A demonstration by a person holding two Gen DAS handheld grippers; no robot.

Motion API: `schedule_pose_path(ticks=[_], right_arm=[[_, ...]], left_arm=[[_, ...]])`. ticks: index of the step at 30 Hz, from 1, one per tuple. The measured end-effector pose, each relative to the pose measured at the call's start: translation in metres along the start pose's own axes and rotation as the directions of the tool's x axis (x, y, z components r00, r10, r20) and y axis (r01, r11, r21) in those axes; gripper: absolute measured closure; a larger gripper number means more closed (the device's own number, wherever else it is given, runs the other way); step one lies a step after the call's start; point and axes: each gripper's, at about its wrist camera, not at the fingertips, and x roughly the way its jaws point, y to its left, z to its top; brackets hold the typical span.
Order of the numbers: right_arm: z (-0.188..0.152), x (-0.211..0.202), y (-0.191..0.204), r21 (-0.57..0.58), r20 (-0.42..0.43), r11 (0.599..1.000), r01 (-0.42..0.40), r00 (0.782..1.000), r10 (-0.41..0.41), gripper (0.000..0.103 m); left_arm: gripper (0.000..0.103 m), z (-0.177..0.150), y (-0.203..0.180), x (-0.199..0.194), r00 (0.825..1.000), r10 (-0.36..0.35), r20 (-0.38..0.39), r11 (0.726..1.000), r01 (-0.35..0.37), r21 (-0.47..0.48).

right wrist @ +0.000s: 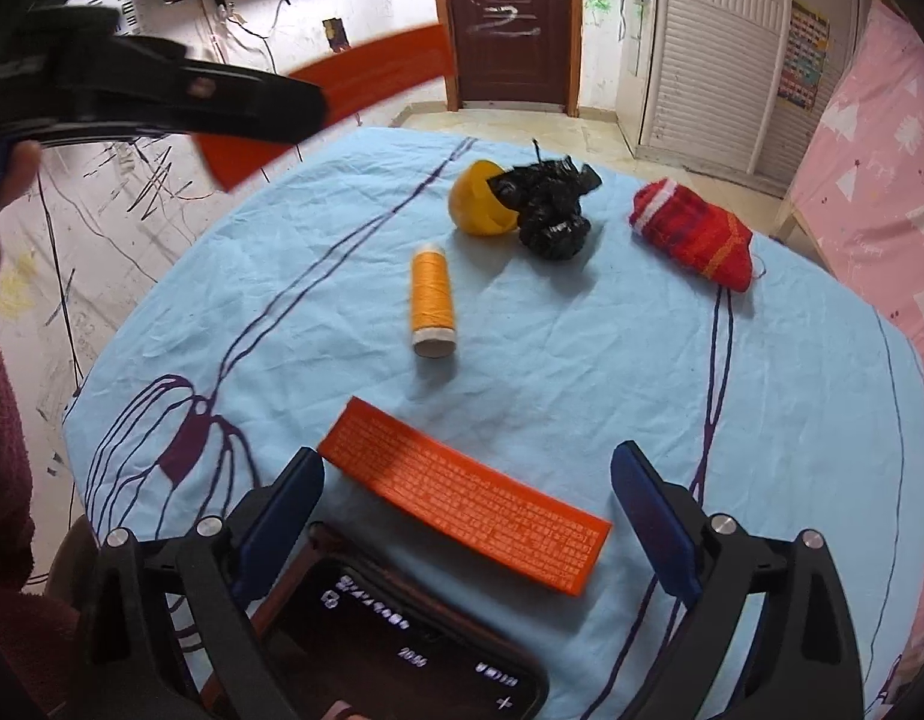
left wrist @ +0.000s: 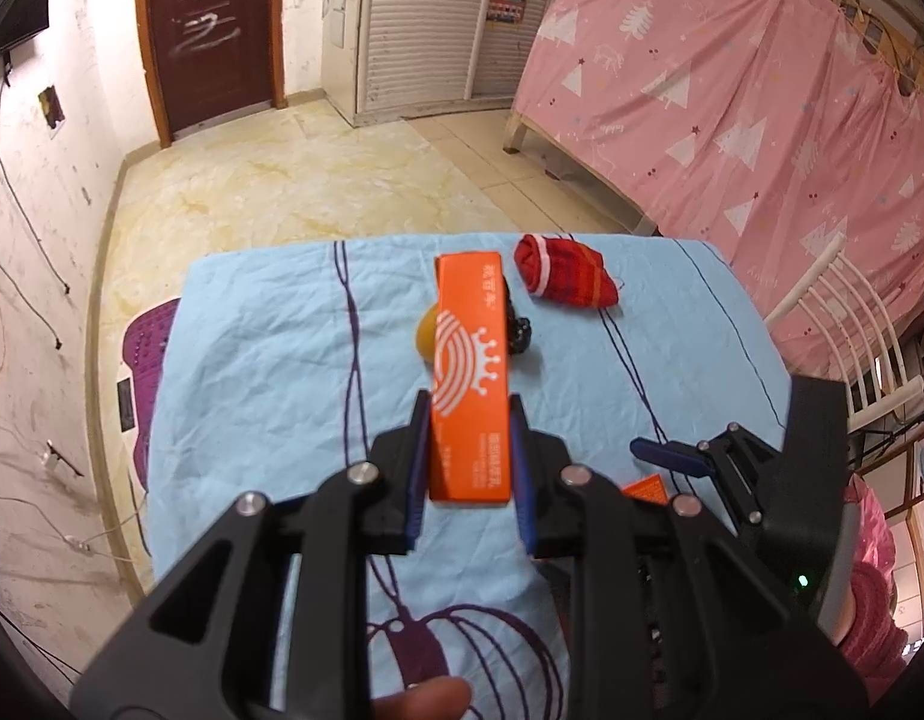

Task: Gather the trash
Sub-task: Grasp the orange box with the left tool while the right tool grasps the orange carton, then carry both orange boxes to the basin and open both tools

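Observation:
My left gripper is shut on a long orange box and holds it above the blue tablecloth; the same box shows blurred at the upper left of the right wrist view. My right gripper is open, its fingers on either side of a second orange box lying flat on the cloth; it also shows at the right of the left wrist view. A crumpled black plastic bag lies beside a yellow cup at the far side.
An orange thread spool lies mid-table. A red knitted sock lies at the far right. A phone sits at the near edge under my right gripper. A pink curtained bed stands to the right, with a white chair beside the table.

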Motion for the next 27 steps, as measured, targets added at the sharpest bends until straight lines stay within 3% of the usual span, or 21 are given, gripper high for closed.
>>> schedule_pose_path(ticks=[4,6,8,11,14,27], right_arm=[[0.0,0.005,-0.01,0.02,-0.01,1.0,0.005,1.0,-0.004,0.014],[-0.001,0.003,-0.012,0.016,-0.007,1.0,0.015,1.0,-0.015,0.023],[0.0,0.002,-0.013,0.005,-0.003,0.999,0.033,0.999,-0.033,0.046],[0.001,-0.002,-0.018,-0.006,-0.003,1.0,0.027,1.0,-0.027,0.068],[-0.002,-0.004,-0.022,-0.013,0.005,1.0,0.026,1.0,-0.026,0.083],[-0.008,-0.046,-0.064,0.091,0.118,0.995,0.038,0.992,-0.049,0.086]], left_arm=[[0.081,0.0,-0.001,0.001,1.0,-0.003,0.003,1.0,0.003,-0.005],[0.081,0.0,0.0,0.0,1.0,-0.004,0.001,1.0,0.004,-0.005],[0.081,0.0,0.0,0.001,1.0,-0.003,-0.001,1.0,0.003,-0.006],[0.081,0.001,-0.001,0.0,1.0,-0.001,-0.006,1.0,0.001,-0.01],[0.081,0.002,-0.002,0.0,1.0,0.0,-0.005,1.0,0.0,-0.009],[0.081,0.01,-0.028,0.002,1.0,0.013,-0.006,1.0,-0.013,0.028]])
